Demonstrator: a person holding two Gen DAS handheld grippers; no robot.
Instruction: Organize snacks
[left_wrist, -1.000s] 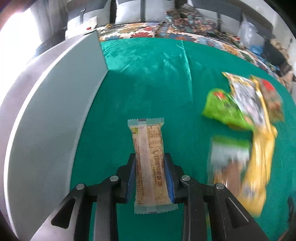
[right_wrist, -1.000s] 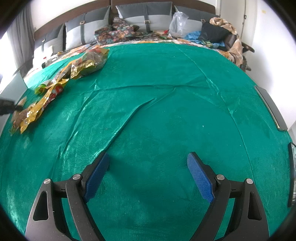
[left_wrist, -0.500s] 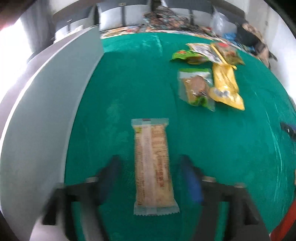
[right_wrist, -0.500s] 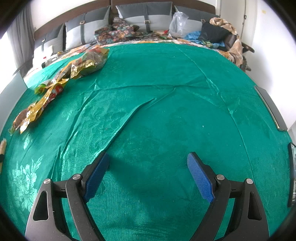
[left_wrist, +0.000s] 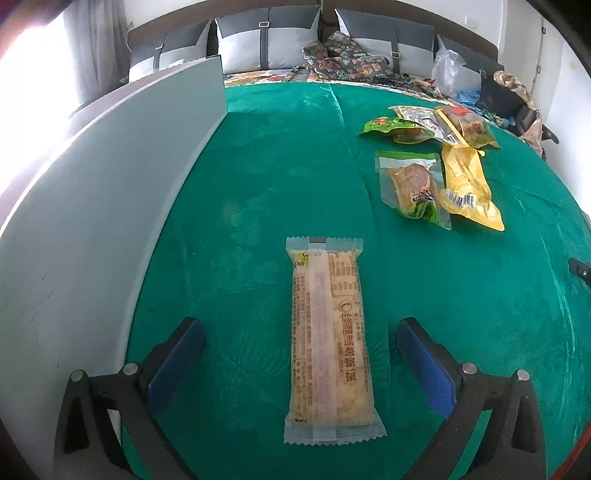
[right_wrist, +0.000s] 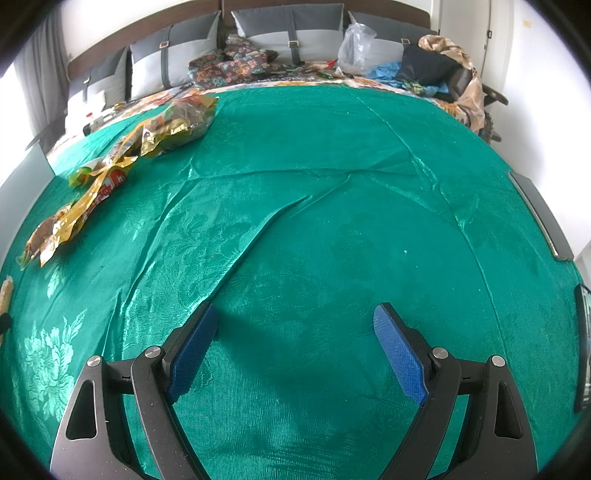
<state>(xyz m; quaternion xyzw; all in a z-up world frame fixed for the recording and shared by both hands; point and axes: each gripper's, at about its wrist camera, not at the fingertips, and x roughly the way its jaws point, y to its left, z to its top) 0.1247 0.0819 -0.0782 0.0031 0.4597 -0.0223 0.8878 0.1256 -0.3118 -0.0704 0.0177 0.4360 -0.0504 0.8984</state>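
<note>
1. The left gripper (left_wrist: 297, 330) has just been opening its jaws, and they stand wide; the long snack bar (left_wrist: 328, 343) lies between them, but neither blue pad touches it.
2. That bar lies flat on the green cloth (left_wrist: 280, 177), lengthwise along the line from 6 to 12 o'clock in the left wrist view, with cloth showing on both sides of it.
3. At 9 o'clock of the bar runs a pale grey panel (left_wrist: 92, 206), its edge well apart from the wrapper.
4. Up at 1 o'clock sits the pile: a clear green-edged pouch (left_wrist: 412, 184) just beside a yellow packet (left_wrist: 467, 181), with a green packet (left_wrist: 384, 125) and more wrappers beyond them.
5. Over to the right gripper (right_wrist: 295, 326): jaws spread wide, with only bare cloth between the pads.
6. In the right wrist view the snack pile (right_wrist: 110, 173) stretches out at 10 o'clock, well apart from that gripper.
7. Grey pillows (right_wrist: 288, 26) line the headboard at 12 o'clock.
</note>
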